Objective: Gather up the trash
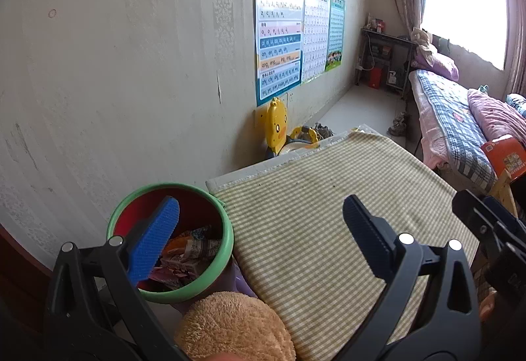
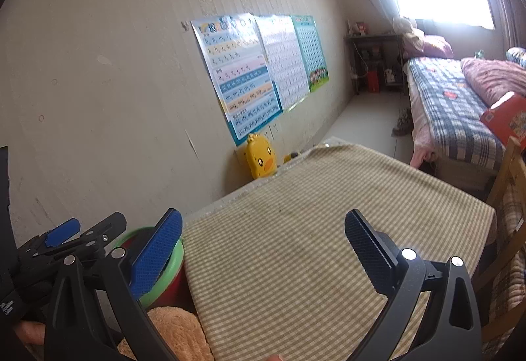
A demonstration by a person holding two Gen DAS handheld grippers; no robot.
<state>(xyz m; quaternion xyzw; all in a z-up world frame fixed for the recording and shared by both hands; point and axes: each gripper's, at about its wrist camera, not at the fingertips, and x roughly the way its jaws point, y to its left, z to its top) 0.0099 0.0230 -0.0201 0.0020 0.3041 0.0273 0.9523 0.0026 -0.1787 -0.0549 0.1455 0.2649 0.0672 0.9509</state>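
Observation:
A red trash bin with a green rim stands beside the table's left edge and holds several crumpled wrappers. My left gripper is open and empty, its left finger over the bin, its right finger over the checked tablecloth. My right gripper is open and empty above the same tablecloth. The bin's rim shows behind its left finger, and the left gripper sits at the far left. No trash shows on the cloth.
A tan plush toy lies in front of the bin. A yellow duck toy stands against the wall beyond the table. A bed and a wooden chair are on the right. Posters hang on the wall.

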